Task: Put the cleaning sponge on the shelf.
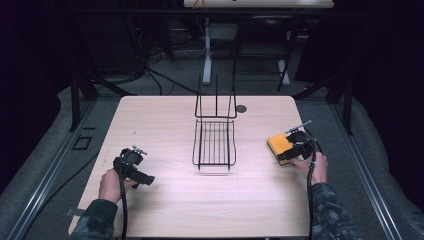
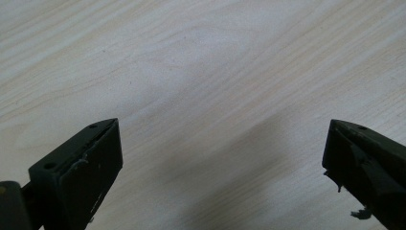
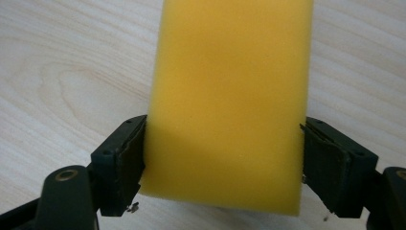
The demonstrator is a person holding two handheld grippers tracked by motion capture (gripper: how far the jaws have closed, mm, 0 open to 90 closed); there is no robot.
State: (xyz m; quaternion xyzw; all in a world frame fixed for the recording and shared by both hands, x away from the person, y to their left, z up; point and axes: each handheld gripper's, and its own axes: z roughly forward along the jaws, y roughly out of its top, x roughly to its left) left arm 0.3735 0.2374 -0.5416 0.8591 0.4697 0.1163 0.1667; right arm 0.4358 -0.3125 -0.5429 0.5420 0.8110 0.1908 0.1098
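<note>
One wire rack (image 1: 214, 145), nothing in it

no readable text, labels, brands or numbers on anything in view

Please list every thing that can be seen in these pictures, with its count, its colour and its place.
Table: one, light wood, centre.
Wire rack: one, black, middle of the table, back part upright.
Sponge: one, yellow, right side of the table, between the right tool's jaws.
Round dark spot: one, on the table behind the rack.
Second table: one, light, far background.
Left tool: one, black, open over bare wood.
Right tool: one, black, shut on the sponge.
Hands: two, at the bottom, in camouflage sleeves.
</note>
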